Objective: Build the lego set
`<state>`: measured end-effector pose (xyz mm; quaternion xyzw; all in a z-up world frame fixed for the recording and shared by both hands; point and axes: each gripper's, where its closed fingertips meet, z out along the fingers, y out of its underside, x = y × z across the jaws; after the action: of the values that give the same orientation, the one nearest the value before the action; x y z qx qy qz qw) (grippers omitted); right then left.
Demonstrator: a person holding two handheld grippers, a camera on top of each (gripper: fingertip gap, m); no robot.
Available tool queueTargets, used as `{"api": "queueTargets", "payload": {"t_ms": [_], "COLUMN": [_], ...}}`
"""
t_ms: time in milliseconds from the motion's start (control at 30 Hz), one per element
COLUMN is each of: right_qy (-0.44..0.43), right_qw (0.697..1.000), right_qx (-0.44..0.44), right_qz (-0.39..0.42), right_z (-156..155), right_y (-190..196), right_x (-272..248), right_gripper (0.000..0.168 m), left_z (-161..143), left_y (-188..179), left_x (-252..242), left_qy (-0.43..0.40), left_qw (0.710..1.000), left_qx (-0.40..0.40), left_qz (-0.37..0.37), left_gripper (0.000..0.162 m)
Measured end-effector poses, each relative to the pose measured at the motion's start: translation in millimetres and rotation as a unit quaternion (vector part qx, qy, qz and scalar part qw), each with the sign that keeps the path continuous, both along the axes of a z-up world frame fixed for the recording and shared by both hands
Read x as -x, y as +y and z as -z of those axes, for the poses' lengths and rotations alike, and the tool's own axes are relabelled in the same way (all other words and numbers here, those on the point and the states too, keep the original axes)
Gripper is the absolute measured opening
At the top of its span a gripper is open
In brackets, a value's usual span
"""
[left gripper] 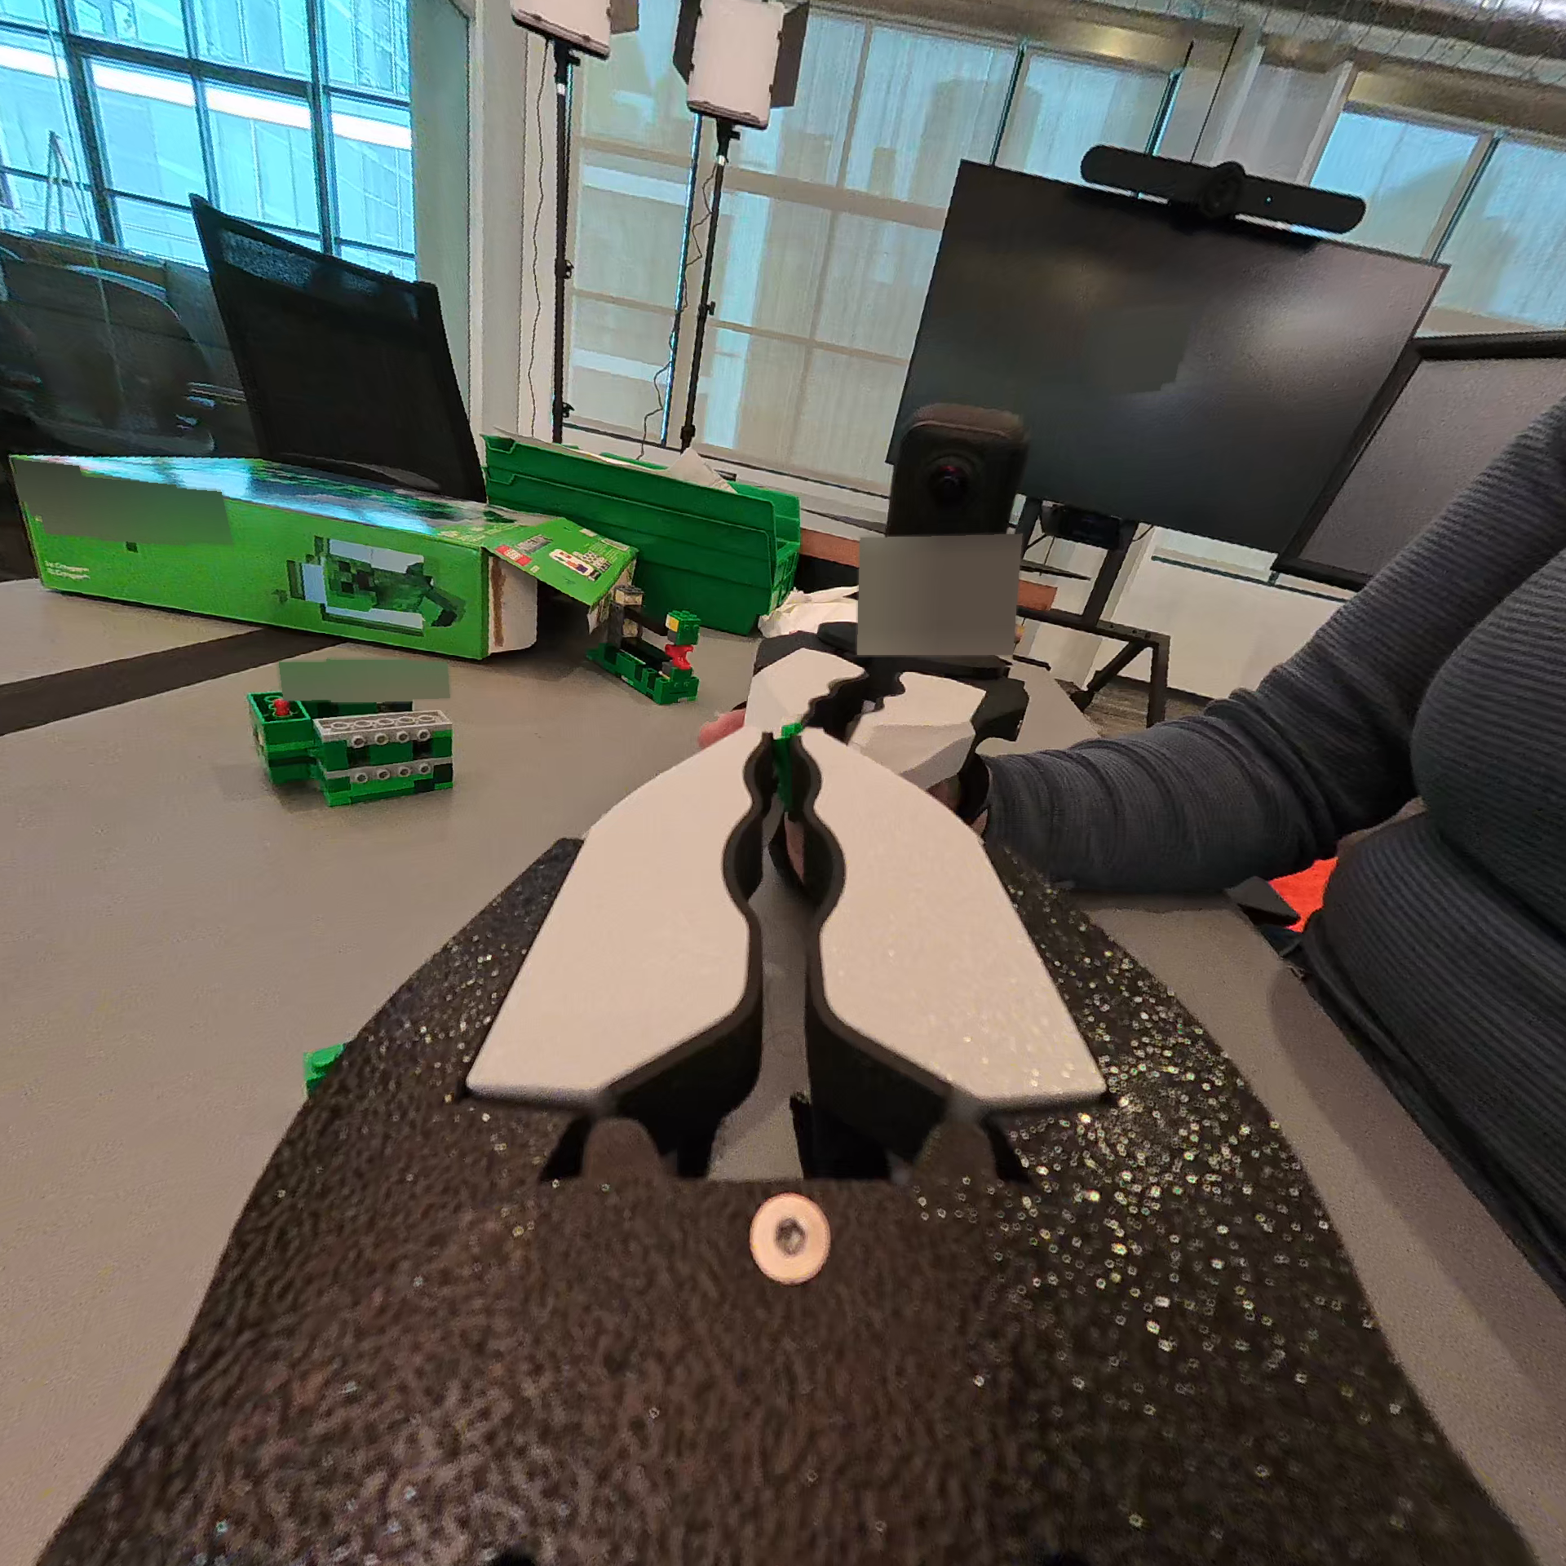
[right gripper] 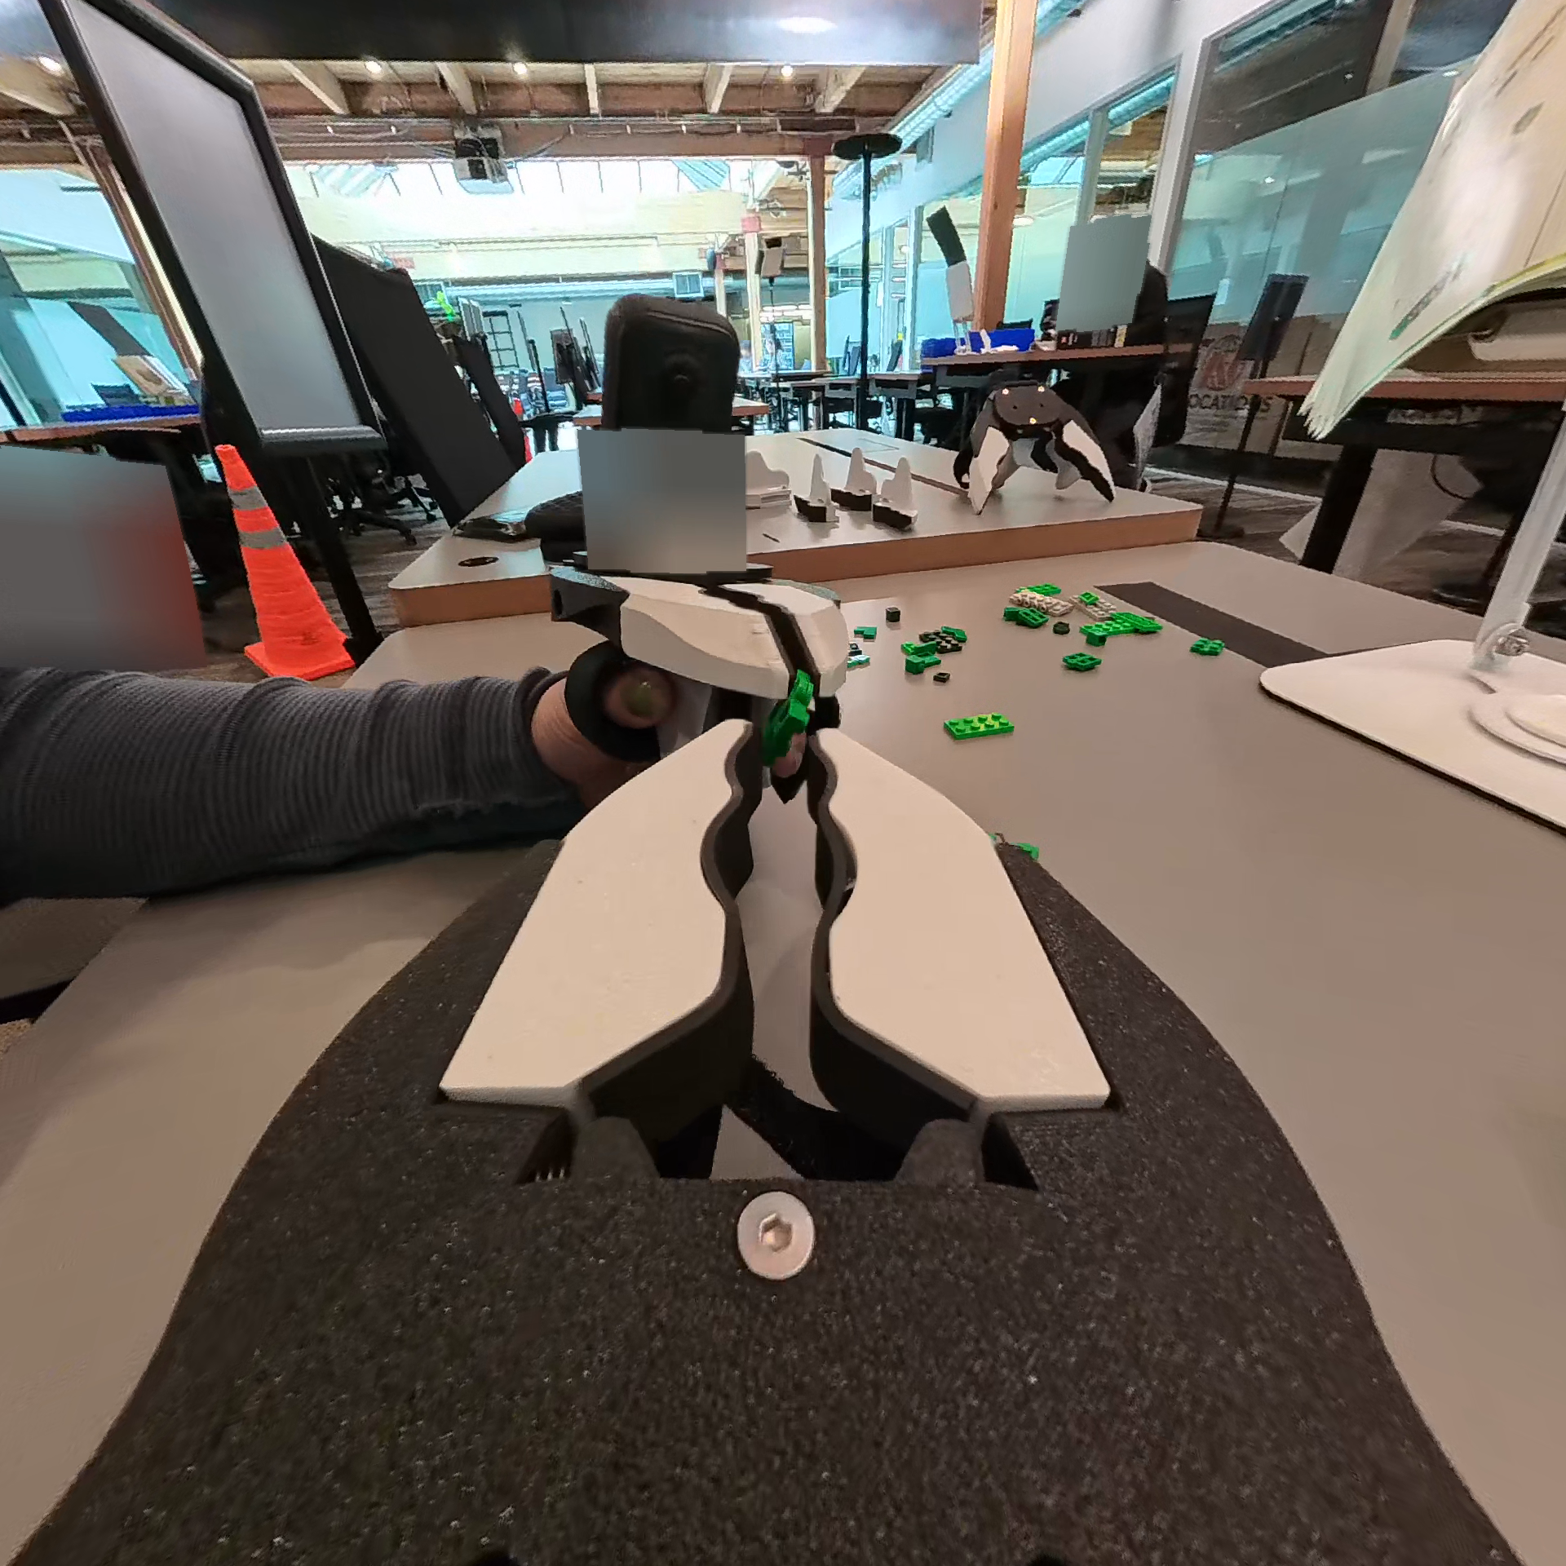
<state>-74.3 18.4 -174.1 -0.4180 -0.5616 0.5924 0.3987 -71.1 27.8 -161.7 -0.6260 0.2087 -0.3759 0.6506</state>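
Observation:
My left gripper is shut on a small green lego piece, held edge-on above the grey table. My right gripper comes from the opposite side and is shut on the same green piece. The two grippers meet tip to tip. The right gripper shows beyond my left fingers, and the left gripper shows beyond my right fingers. Whether the green piece is one part or two joined parts is hidden by the fingers.
A green-and-grey sub-build, a smaller build, the green set box and green bins lie at left. Loose green bricks, a green plate and a booklet stand lie at right. Left and right tips are no more than a few centimetres apart.

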Motion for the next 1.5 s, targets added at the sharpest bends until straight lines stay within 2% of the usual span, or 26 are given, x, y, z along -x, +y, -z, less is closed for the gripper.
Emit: {"api": "queueTargets", "payload": {"t_ms": [167,267,333,400,533,600,700,1100,1367,1500], "right_qy": [0.002,0.022,0.029,0.021,0.018,0.023,0.029,0.017,0.015,0.017], "right_qw": [1.0,0.997,0.984,0.955,0.87,0.84,0.815,0.788,0.787,0.789], "right_qx": [-0.004,-0.049,-0.121,-0.223,-0.408,-0.462,-0.503,-0.55,-0.55,-0.548], "right_qz": [0.008,0.053,0.125,0.194,0.276,0.283,0.285,0.276,0.277,0.278], "right_z": [0,-3,-3,2,5,6,7,15,16,15], "right_y": [2,10,24,36,42,38,34,29,30,30], "right_x": [0,-1,0,1,5,7,9,13,13,13], "right_gripper": [0.005,0.005,0.004,0.005,0.005,0.005,0.004,0.005,0.004,0.004], "left_z": [1,1,1,1,3,6,10,19,24,24], "left_y": [2,8,10,11,13,15,16,20,19,19], "left_x": [1,7,10,13,13,13,11,13,9,9], "left_qy": [0.003,0.0,-0.004,-0.007,0.014,0.027,0.04,0.075,0.109,0.107], "left_qw": [1.0,0.999,0.999,0.998,0.997,0.996,0.995,0.99,0.987,0.987], "left_qx": [0.002,0.006,0.009,0.011,0.006,0.014,0.025,0.048,0.047,0.048], "left_qz": [-0.013,-0.042,-0.052,-0.061,-0.079,-0.087,-0.087,-0.11,-0.109,-0.107], "left_gripper": [0.004,0.026,0.034,0.035,0.033,0.033,0.034,0.034,0.017,0.017]}}
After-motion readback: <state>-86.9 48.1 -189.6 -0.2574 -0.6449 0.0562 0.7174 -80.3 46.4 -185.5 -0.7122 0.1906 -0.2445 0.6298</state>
